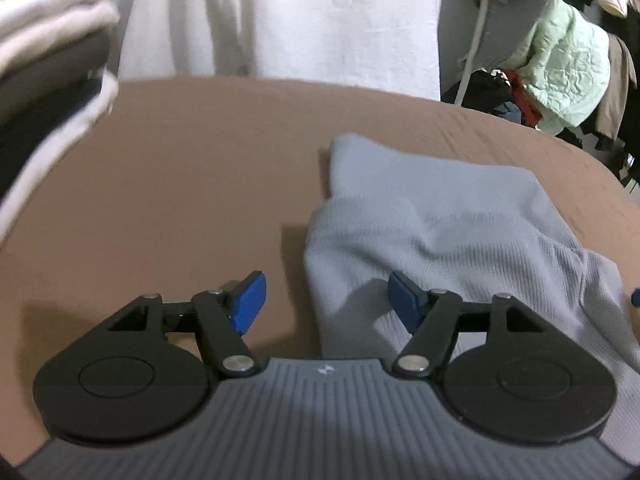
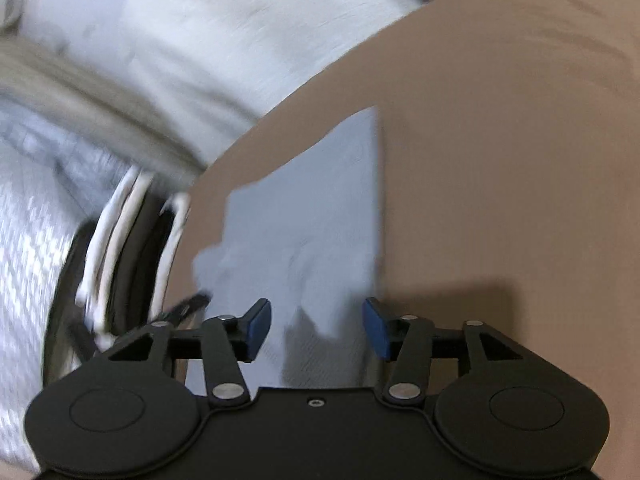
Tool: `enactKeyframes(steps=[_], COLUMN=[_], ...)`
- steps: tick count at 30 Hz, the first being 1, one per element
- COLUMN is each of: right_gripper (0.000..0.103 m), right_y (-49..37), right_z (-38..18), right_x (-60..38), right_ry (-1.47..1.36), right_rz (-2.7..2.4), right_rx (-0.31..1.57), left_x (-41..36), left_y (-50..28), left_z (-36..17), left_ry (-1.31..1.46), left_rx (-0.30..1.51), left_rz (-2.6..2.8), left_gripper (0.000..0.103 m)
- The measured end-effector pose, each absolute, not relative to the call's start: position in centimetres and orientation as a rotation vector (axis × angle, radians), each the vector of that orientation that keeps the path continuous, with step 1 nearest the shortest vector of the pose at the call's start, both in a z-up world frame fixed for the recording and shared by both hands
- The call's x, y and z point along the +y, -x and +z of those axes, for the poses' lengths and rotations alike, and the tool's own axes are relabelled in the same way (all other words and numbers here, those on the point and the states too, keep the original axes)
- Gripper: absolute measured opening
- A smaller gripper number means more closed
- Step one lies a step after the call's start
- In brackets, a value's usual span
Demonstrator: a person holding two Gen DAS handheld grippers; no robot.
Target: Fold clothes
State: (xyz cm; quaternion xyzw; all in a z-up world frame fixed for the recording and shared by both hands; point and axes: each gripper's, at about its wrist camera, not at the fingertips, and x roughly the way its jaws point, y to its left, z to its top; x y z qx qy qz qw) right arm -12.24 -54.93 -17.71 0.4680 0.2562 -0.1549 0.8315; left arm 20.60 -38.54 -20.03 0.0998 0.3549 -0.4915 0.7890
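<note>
A light grey-blue knit garment [image 1: 460,236] lies folded on the brown tabletop [image 1: 180,200], right of centre in the left wrist view. My left gripper [image 1: 326,300] hovers open at its near left edge; the right blue pad is over the cloth, the left pad over bare table. In the blurred right wrist view the same garment [image 2: 304,220] stretches away from my right gripper [image 2: 318,328]. That gripper is open, with a rumpled bit of cloth lying in the gap and neither pad pressing on it.
A stack of folded white, grey and dark clothes [image 1: 44,80] sits at the table's left, also seen edge-on as the stack [image 2: 120,240]. White fabric [image 1: 280,20] hangs behind the far edge. A pale green jacket [image 1: 568,68] and other clothes hang at the right.
</note>
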Motion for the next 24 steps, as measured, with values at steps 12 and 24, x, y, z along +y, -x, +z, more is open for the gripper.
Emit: enactKeyframes(steps=[12, 24], right_gripper=[0.068, 0.065], right_y=[7.1, 9.8], right_z=[-18.2, -21.5], right_x=[-53.1, -58.9], right_ry=[-0.824, -1.253], right_rz=[-0.359, -0.237], right_rx=[0.616, 0.51], left_x=[-38.8, -52.7], left_y=[-13.2, -7.5], left_z=[-16.8, -18.5], left_ry=[-0.32, -0.784], left_rx=[0.657, 0.608], left_rz=[-1.186, -1.416], left_gripper=[0.071, 0.08])
